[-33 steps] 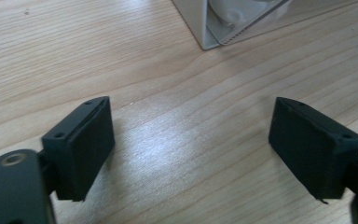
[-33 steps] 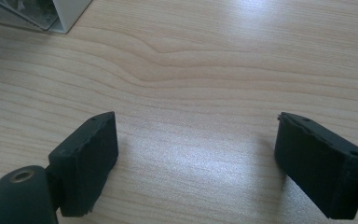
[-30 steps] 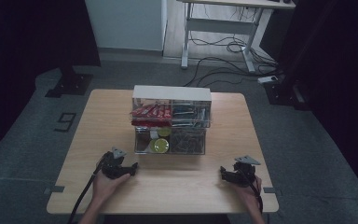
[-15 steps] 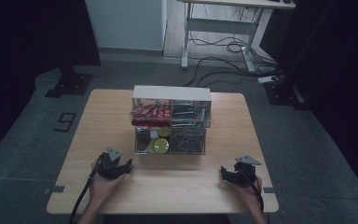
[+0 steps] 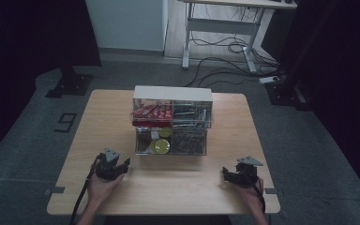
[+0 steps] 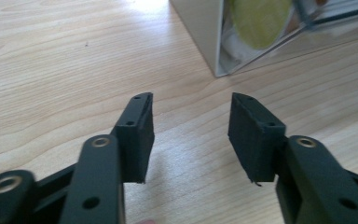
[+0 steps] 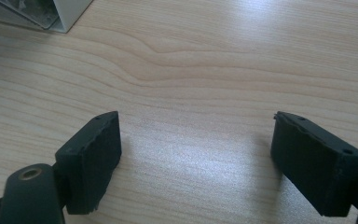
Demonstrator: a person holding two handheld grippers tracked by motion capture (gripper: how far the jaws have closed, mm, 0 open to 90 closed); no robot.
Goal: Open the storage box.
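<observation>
A clear plastic drawer box [image 5: 171,123] stands mid-table. Its upper tier holds red packets [image 5: 152,111] and dark metal parts [image 5: 191,112]. The lower tier holds a yellow-green round piece [image 5: 160,146] and dark clips [image 5: 187,140]. My left gripper [image 5: 121,165] rests on the table just in front of the box's left corner, open and empty. In the left gripper view, my left gripper [image 6: 191,100] faces the box corner [image 6: 214,42] and the yellow-green piece [image 6: 260,21]. My right gripper [image 5: 228,174] sits at the front right. In the right gripper view, my right gripper [image 7: 196,116] stands wide open over bare wood.
The wooden table [image 5: 122,108] has bare room to either side of the box and along its front edge. A corner of the box [image 7: 58,14] shows at the top left of the right gripper view. Beyond the table are a desk frame [image 5: 220,28] and floor cables [image 5: 229,51].
My left gripper has shifted a little to the left. The right gripper and the box have stayed put.
</observation>
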